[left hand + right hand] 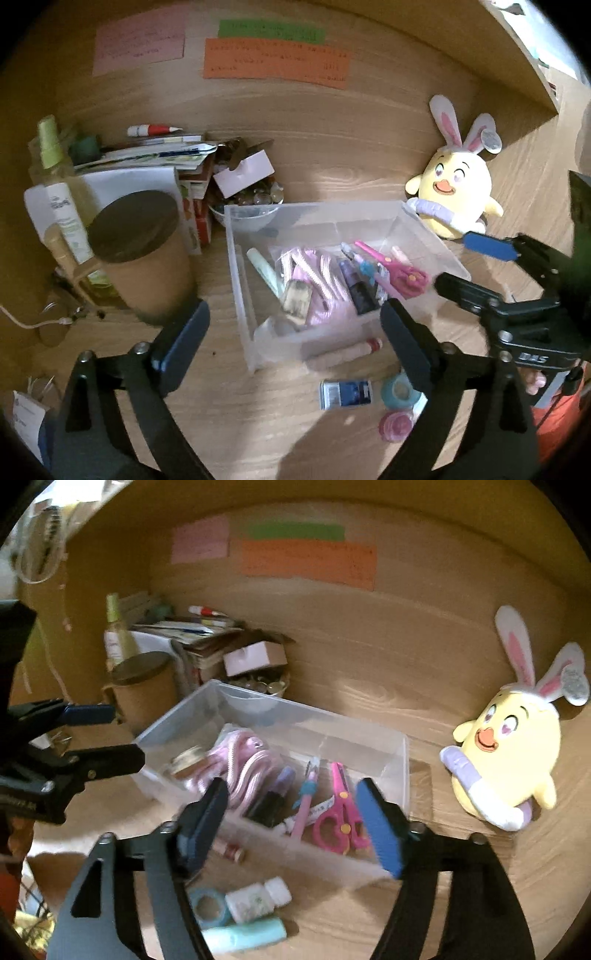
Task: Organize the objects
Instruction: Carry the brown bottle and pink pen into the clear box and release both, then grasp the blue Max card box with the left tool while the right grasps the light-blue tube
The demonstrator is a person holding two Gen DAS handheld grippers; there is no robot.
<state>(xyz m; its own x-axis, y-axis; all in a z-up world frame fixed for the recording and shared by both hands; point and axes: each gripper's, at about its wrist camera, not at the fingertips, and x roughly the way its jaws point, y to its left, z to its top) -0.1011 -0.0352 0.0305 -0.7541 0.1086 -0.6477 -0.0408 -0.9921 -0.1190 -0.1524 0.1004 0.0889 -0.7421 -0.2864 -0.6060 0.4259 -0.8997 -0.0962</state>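
Near: left gripper point(295, 332) and right gripper point(291, 823), both spread, empty. Loose tape roll point(207, 904) and small bottle point(255, 901) on the worktop point(443, 904): light, rigid; pinch across sides. Beyond: clear bin point(402, 760), likely slippery.

I see a wooden desk surface point(332, 155) carrying all items. Directly on it rest a clear plastic bin point(436, 240), a yellow plush chick point(456, 195), a lidded cardboard cup point(147, 266), a stack of papers point(147, 155), a blue tape roll point(399, 391), a pink tape roll point(397, 424) and a small blue box point(345, 394) near the bin.
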